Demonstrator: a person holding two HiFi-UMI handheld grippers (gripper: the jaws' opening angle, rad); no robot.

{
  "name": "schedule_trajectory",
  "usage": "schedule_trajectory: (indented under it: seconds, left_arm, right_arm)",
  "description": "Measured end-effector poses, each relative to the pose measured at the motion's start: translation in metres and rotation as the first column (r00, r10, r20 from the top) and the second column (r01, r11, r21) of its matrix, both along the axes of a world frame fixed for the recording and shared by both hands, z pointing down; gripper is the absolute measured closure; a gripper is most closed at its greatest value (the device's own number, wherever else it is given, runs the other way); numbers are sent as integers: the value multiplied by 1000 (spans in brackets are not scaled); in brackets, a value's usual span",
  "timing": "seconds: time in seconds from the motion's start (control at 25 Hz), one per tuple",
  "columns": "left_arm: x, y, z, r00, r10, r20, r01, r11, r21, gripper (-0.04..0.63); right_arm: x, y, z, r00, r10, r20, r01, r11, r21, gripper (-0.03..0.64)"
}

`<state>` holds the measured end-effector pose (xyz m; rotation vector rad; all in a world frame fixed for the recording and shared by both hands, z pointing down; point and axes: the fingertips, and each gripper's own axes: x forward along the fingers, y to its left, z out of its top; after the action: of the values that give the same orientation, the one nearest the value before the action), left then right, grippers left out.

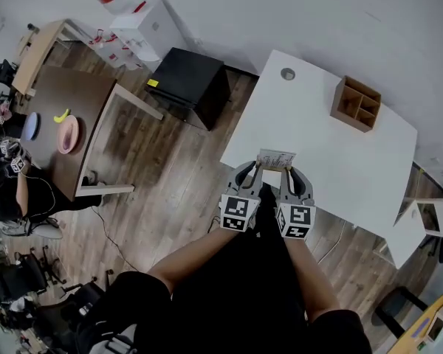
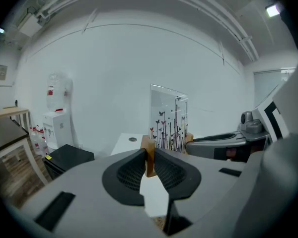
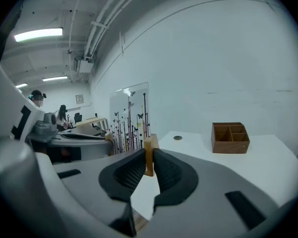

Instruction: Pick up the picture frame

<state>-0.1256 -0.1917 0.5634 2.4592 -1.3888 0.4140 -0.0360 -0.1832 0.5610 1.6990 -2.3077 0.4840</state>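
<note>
The picture frame [image 1: 277, 158] is a clear panel printed with black stems and butterflies, with a wooden foot at each end. It hangs over the near edge of the white table [image 1: 340, 146], held between both grippers. In the left gripper view, my left gripper [image 2: 149, 157] is shut on one wooden foot [image 2: 148, 150], and the panel [image 2: 168, 120] stands upright beyond it. My right gripper [image 3: 149, 156] is shut on the other foot [image 3: 150, 148], with the panel [image 3: 130, 114] to its left. From the head view, the left gripper [image 1: 252, 170] and the right gripper [image 1: 287, 172] sit side by side.
A wooden desk organizer [image 1: 355, 103] stands at the table's far right, and a round grommet [image 1: 288, 74] lies near its far corner. A black cabinet [image 1: 192, 83] sits on the wood floor to the left. Further left is a brown table [image 1: 66, 116] with plates, and a seated person.
</note>
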Motion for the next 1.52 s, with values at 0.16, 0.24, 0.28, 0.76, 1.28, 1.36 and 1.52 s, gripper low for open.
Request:
schedule_trajectory:
  seconds: [0.16, 0.24, 0.28, 0.76, 1.28, 1.36, 1.52]
  left_arm:
    - [-7, 52, -18, 999, 20, -30, -19, 1000, 18, 534]
    - [-6, 72, -25, 999, 34, -32, -33, 999, 26, 534]
    - [-6, 81, -28, 999, 40, -34, -39, 999, 29, 534]
    - [17, 153, -81, 992, 94, -79, -86, 992, 92, 534]
    - [98, 223, -108, 981, 160, -106, -149, 983, 107, 535]
    - [112, 233, -109, 979, 171, -106, -160, 981, 111, 535]
    - [132, 248, -112, 977, 181, -108, -169, 979, 118, 535]
  right_arm:
    - [-7, 50, -20, 1000, 10, -18, -10, 1000, 24, 551]
    - [-7, 71, -26, 999, 16, -37, -15, 999, 31, 551]
    - [-6, 81, -30, 999, 19, -45, -18, 999, 33, 551]
    - [17, 159, -83, 996, 80, -31, -76, 990, 116, 551]
    - [95, 236, -115, 983, 172, -56, -162, 974, 159, 551]
    - [109, 246, -116, 981, 187, -58, -176, 972, 158, 551]
    - [128, 264, -116, 979, 200, -50, -190, 969, 156, 551]
